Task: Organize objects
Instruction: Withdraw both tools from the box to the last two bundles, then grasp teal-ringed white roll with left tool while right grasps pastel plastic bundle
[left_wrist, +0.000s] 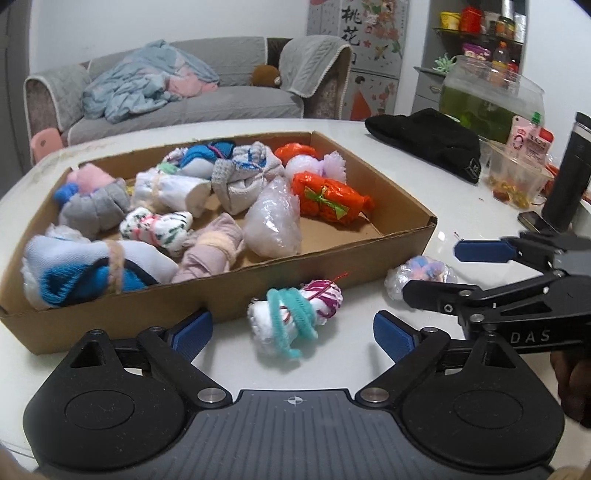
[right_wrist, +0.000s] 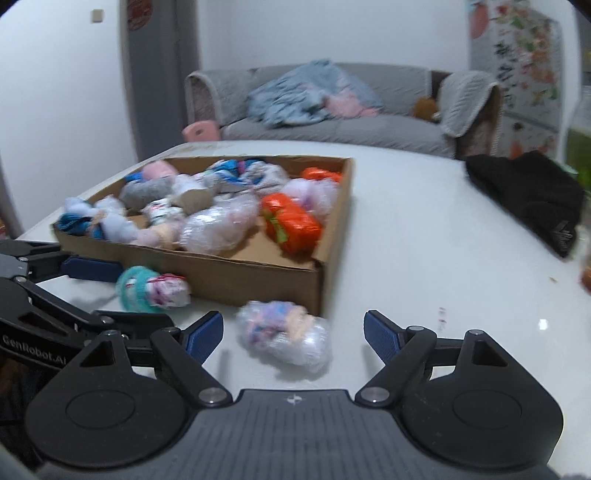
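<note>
A shallow cardboard box (left_wrist: 229, 295) (right_wrist: 258, 278) on the white table holds several rolled sock bundles and plastic-wrapped bundles, two of them orange. In front of the box lies a white bundle tied with teal pipe cleaner (left_wrist: 291, 319) (right_wrist: 155, 291). My left gripper (left_wrist: 291, 332) (right_wrist: 122, 291) stands open around it, pads clear of it on both sides. To its right lies a clear plastic bundle with pastel contents (left_wrist: 421, 275) (right_wrist: 286, 334). My right gripper (right_wrist: 293, 332) (left_wrist: 443, 271) is open, one finger on each side of that bundle, not pressing on it.
A black cloth (left_wrist: 424, 147) (right_wrist: 528, 195) lies at the back right of the table. At the right edge stand a clear snack tub (left_wrist: 517, 177), a dark bottle (left_wrist: 569, 177), a phone (left_wrist: 532, 219) and a large green-filled jar (left_wrist: 480, 99). A grey sofa (left_wrist: 166, 103) stands behind.
</note>
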